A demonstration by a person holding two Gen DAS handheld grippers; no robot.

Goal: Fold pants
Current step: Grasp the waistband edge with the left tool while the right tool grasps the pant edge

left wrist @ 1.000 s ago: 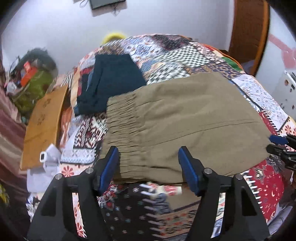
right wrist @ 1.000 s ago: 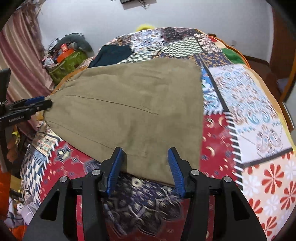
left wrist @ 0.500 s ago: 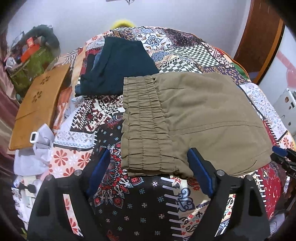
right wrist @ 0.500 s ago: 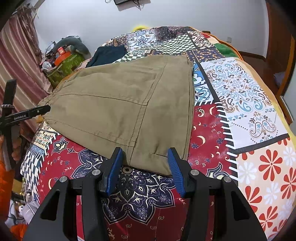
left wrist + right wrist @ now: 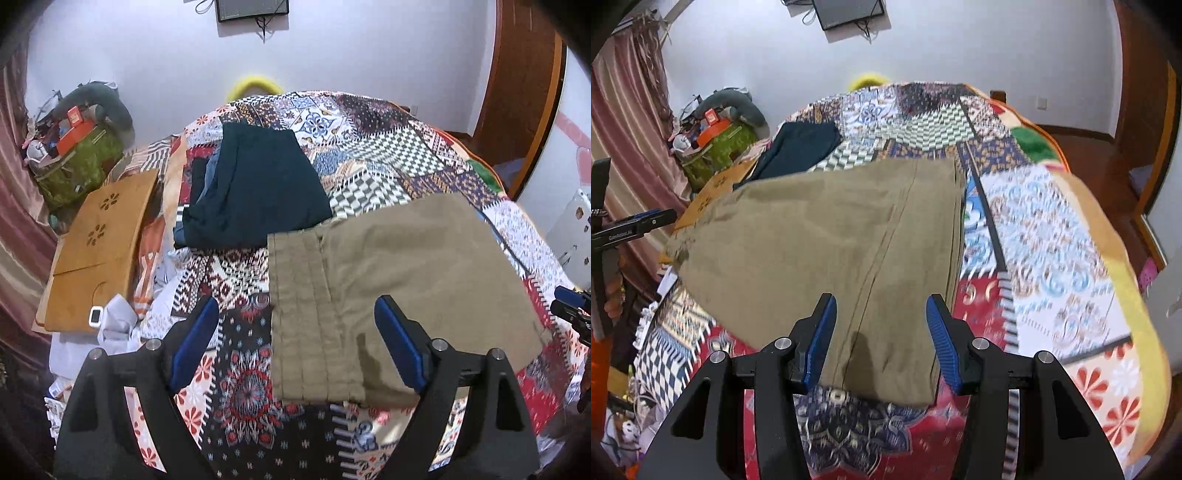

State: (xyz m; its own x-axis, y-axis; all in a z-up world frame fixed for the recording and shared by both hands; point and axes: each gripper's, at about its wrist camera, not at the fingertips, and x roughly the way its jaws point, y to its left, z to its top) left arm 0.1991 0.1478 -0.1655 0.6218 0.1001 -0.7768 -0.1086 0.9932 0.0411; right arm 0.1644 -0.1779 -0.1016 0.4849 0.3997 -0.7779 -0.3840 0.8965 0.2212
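Pants: we see the khaki pants (image 5: 399, 280) lying flat on the bed (image 5: 369, 147), already doubled, waistband at 9 o'clock in the left wrist view.
Waistband: elastic band (image 5: 306, 314) lies between the spread fingers of the left gripper (image 5: 295, 343); nothing is pinched.
Hem end: in the right wrist view the near edge (image 5: 886, 376) lies between the parted fingers of the right gripper (image 5: 881, 336); we see no contact with the cloth.
Risk, layers: we judge a shallow pinch could take only the top layer, so the fold would peel apart on the lift.
Risk, quilt: a deep pinch could catch the patchwork quilt (image 5: 1052, 240) and drag it along.
Risk, neighbour: the dark folded garment (image 5: 255, 192) touches the waistband's far corner at 12 o'clock; we reckon a fold swung that way could disturb it.
Risk, edge: wooden board (image 5: 99, 251) and clutter lie at 9 o'clock, well apart, so we rate that hazard low.
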